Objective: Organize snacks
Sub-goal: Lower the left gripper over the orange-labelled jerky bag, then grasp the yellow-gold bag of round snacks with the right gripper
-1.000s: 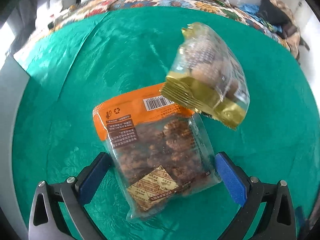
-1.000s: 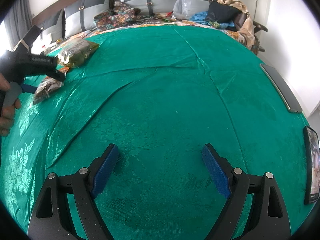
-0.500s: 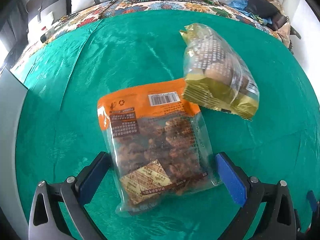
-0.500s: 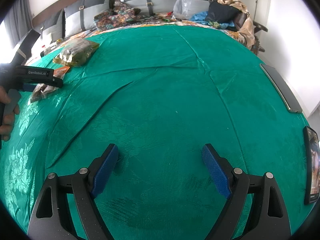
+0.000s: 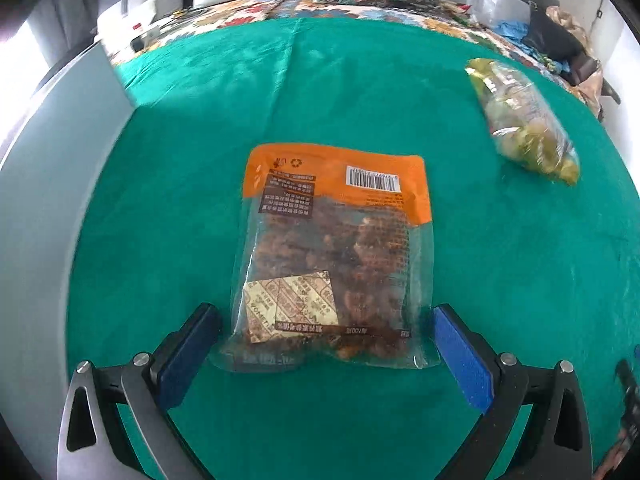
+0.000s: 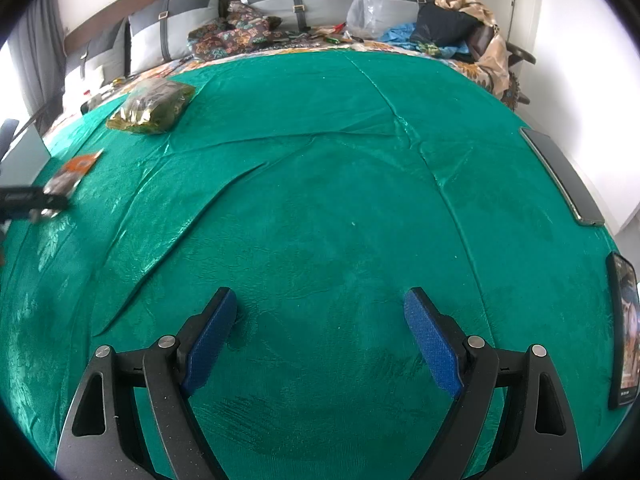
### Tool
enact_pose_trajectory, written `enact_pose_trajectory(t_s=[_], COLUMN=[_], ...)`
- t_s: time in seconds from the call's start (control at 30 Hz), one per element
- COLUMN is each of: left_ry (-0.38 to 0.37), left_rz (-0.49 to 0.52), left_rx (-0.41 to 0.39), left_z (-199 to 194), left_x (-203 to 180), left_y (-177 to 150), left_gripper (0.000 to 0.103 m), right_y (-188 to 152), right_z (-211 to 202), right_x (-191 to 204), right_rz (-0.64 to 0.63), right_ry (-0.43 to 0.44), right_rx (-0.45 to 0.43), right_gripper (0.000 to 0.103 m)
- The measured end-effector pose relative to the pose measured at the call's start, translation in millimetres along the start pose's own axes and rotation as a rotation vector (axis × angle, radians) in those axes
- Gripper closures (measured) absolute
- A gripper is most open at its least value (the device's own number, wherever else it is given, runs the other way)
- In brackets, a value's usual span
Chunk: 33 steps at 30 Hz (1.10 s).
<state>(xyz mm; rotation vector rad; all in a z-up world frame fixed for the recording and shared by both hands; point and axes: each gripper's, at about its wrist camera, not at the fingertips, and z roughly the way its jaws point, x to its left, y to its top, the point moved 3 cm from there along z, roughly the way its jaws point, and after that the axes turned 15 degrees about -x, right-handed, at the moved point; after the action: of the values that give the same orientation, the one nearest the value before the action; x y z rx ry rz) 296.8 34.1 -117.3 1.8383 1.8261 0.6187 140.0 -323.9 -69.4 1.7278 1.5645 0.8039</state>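
Presently, catalogued left to right across the green cloth (image 6: 340, 208).

Item: left claw (image 5: 326, 342). Jaws spread wide, one blue pad on either side of the near end of the orange bag (image 5: 336, 256); whether the pads touch the film cannot be told, though a sliver of cloth shows at the left pad. Nothing visibly clamped.

Item: orange bag. Clear pouch with orange header and barcode, brown pieces inside, lying flat. Long axis runs straight away from the left claw, header at the far end, near seam level with the pads. In the right wrist view it sits at the far left edge of the cloth (image 6: 76, 170), well apart from the right claw. The left hand is plainly the nearer one; a closing of its jaws would catch the bag across its short width.

Item: gold bag (image 5: 524, 120). Gold-and-clear pouch of pale round pieces, beyond and to the right of the orange bag, apart from it, long axis slanting.

Item: right claw (image 6: 320, 332). Jaws wide, empty, over bare cloth.

Item: two phones (image 6: 560, 176) at the right edge.
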Motion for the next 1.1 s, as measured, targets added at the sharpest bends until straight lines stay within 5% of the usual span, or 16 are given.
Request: enact_pose_trajectory(t_s=[0.27,0.5,0.6,0.73,0.87,1.0,1.1], left_ry=[-0.033,-0.016,-0.014,-0.012,-0.013,-0.012,-0.013], left_rz=[0.028,0.009,0.007,0.007,0.007,0.006,0.007], left_rx=[-0.182,-0.202,-0.203,-0.204,-0.204,-0.204,-0.204], left_z=[-24,-23,-22,-25,-24,-25,-24], left_x=[19,21,19,17,18,18,18], left_y=[-33,-33,-33,-37,-37,-37,-37], left_gripper=[0.0,0.0,0.0,0.0,0.0,0.0,0.0], right_y=[0,4,35,118,179,193,175], right_z=[0,8,23,44,101,152,187], right_x=[0,9,19,81,154,193,204], right_rz=[0.001,-0.011,0.124,0.181,0.115,0.025,-0.012], right_ry=[0.001,0.018,0.082,0.216,0.256,0.161,0.11], right_rx=[0.0,0.029,0.091,0.015,0.07,0.132,0.265], right_gripper=[0.014,0.009,0.01,0.01,0.01,0.01,0.011])
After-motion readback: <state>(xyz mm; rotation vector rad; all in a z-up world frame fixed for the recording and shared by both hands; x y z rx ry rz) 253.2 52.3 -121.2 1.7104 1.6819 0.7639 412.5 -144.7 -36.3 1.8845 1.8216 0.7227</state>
